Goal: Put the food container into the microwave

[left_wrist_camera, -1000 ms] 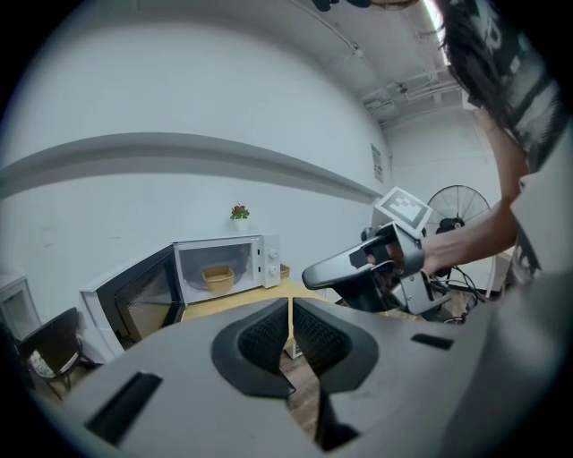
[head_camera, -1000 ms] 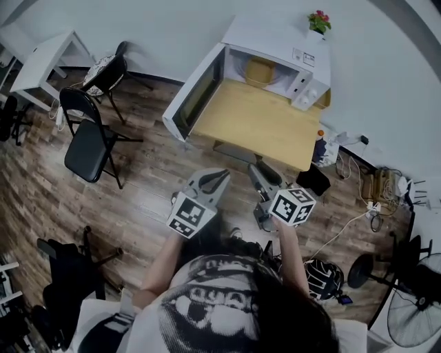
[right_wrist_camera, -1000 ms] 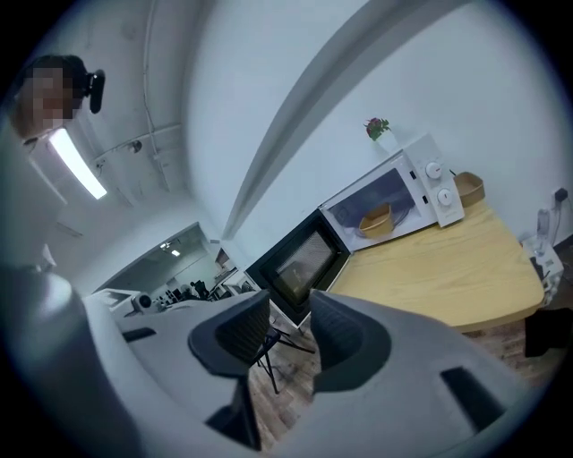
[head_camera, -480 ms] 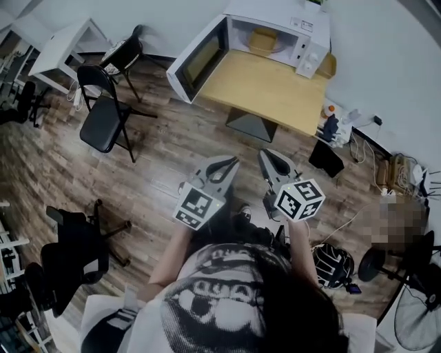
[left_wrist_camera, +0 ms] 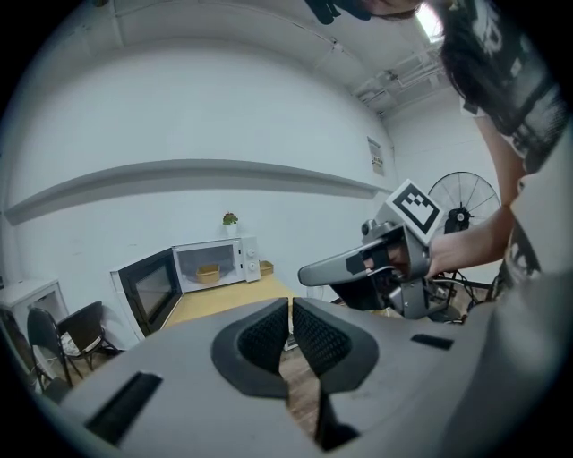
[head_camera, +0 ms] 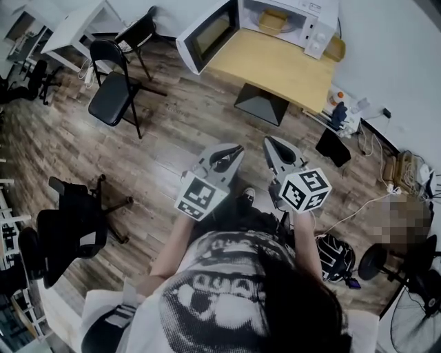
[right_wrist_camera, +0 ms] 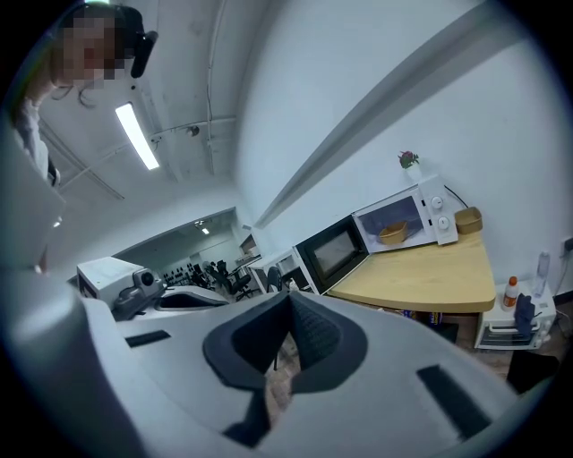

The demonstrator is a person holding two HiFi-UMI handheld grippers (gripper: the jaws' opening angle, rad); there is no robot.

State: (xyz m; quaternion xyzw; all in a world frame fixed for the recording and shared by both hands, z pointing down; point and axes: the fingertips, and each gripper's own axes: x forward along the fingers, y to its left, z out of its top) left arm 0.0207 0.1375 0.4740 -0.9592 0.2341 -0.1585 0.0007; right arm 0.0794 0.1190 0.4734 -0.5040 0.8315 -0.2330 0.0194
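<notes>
The 2 grippers have been drawn back: the microwave (head_camera: 318, 31) now lies further ahead. Left gripper (head_camera: 233, 149) and right gripper (head_camera: 271, 142) are held closed, empty. The food container (head_camera: 273, 21) is seen inside, door (head_camera: 207, 31) open; placement looks done.

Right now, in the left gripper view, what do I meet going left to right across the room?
black chair → open microwave door → food container inside it → second container just right of the oven → right gripper → standing fan
</notes>
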